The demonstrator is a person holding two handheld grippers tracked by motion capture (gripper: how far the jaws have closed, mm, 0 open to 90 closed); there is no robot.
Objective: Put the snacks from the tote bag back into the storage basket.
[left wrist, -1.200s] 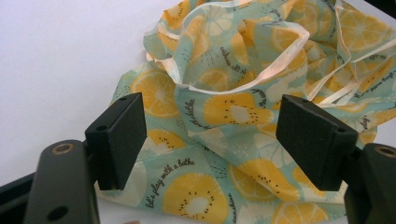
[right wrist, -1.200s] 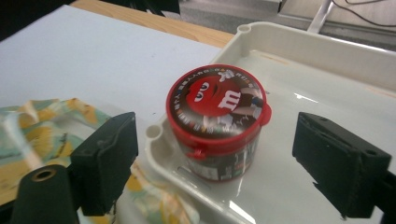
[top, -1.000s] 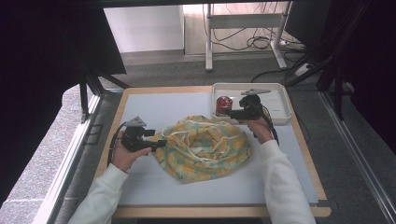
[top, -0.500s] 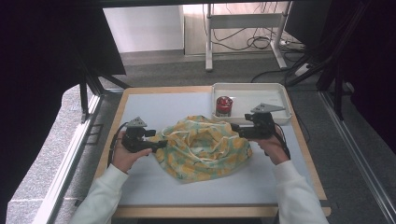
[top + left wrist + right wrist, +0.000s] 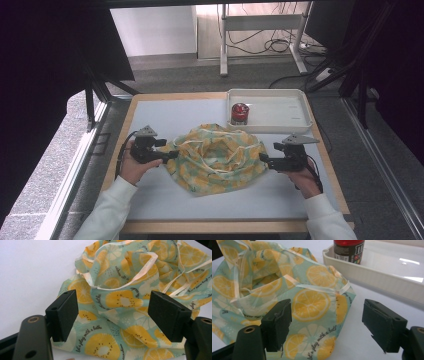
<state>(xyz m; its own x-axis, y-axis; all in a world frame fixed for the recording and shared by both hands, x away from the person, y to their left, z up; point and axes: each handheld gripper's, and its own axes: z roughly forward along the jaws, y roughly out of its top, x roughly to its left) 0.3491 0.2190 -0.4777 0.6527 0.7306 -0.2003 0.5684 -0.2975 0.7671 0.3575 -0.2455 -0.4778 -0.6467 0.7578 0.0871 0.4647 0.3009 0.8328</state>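
lying crumpled mid-worktop [image 5: 150, 200], citrus-print cloth bag [image 5: 215, 157]. left gripper [image 5: 172, 154] at its left edge, jaws apart over the fabric. right gripper [image 5: 262, 159] at its right edge, jaws apart. red jar [image 5: 240, 113] in white tray [image 5: 295, 122].

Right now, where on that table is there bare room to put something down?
The pale table top is bare behind the crumpled lemon-print cloth bag, left of the white rectangular tray, and along the near edge. The tray's right part is free beside the red-lidded jar. It is crowded mid-table around the bag.
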